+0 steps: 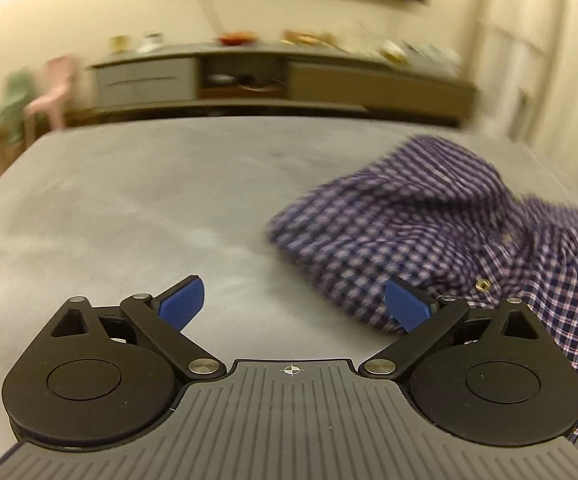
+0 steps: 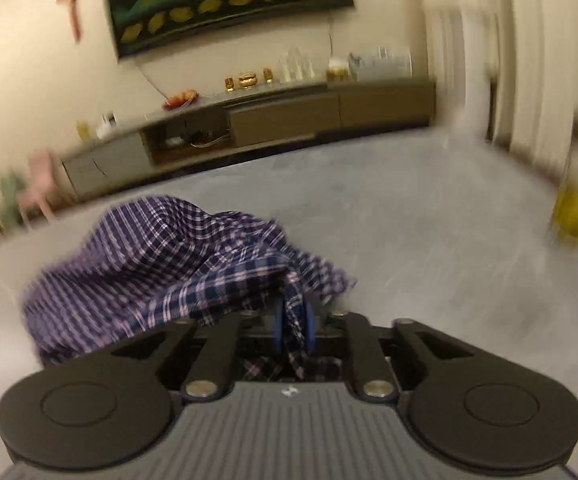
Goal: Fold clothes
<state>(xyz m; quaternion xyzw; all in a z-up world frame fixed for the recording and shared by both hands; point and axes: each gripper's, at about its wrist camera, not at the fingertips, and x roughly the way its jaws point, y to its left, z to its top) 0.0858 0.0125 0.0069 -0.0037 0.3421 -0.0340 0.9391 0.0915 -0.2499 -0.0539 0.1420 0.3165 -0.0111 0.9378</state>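
On my left gripper (image 1: 293,304): 2 blue finger pads (image 1: 181,302) on black link arms, 2 round black discs, silver pivot screws, and a grey ribbed housing marked with a small white crosshair. My right gripper (image 2: 293,326) appears built the same, though blur softens it: black linkages, 2 discs, silver screws, blue pads, grey ribbed body with a pale centre mark.

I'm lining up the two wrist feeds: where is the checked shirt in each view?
Left wrist view: the checked shirt lies crumpled on the right, beside the open left gripper.
Right wrist view: the shirt sits lower left of centre, a fold pinched in the right gripper.
Shared landmark: the low sideboard along the far wall.
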